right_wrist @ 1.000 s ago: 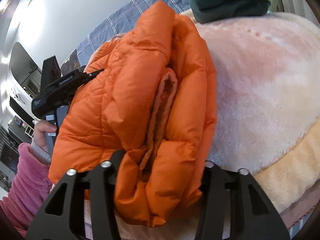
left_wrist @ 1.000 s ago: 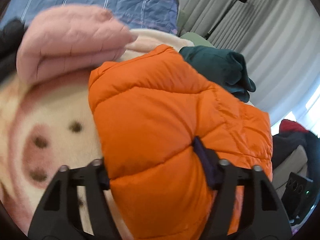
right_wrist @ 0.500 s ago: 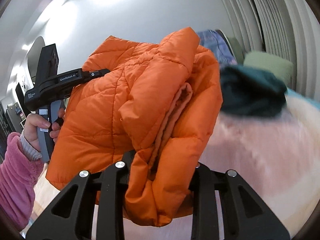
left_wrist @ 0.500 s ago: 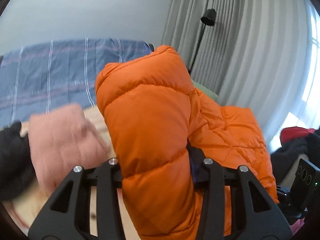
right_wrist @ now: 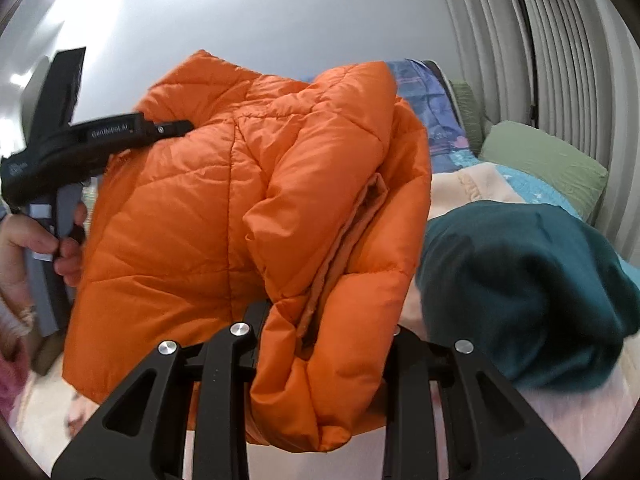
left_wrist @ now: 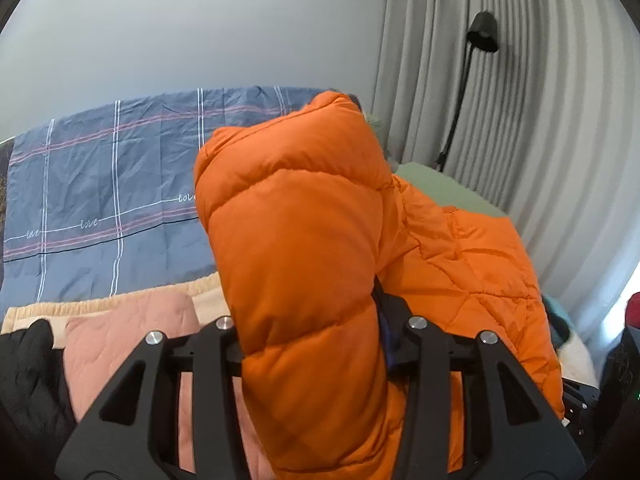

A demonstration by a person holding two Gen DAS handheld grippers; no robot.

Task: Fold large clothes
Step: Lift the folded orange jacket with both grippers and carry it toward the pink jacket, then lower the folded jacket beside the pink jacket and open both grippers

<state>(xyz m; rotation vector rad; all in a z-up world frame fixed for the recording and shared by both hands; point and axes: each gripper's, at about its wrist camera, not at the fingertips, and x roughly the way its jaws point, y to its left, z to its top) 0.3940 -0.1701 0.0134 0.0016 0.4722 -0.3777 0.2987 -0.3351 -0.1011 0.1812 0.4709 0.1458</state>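
Note:
A folded orange puffer jacket [left_wrist: 304, 248] hangs in the air between both grippers. My left gripper [left_wrist: 316, 344] is shut on one thick end of it. My right gripper [right_wrist: 324, 344] is shut on the other end, where the folded layers and a pale lining edge show; the jacket [right_wrist: 224, 216] fills the middle of that view. The left gripper body [right_wrist: 100, 136] and the hand that holds it show at the left of the right wrist view. The fingertips are hidden by the fabric.
A folded pink quilted garment [left_wrist: 128, 340] and a black garment [left_wrist: 28, 380] lie on the bed below left. A dark teal garment [right_wrist: 520, 292] lies at the right. A blue plaid sheet [left_wrist: 100, 208], green pillow [right_wrist: 544, 164], grey curtains and a floor lamp [left_wrist: 484, 36] stand behind.
Both grippers have lifted the folded orange jacket off the fluffy blanket and carried it up; the views now look over the bed toward the wall and curtains.

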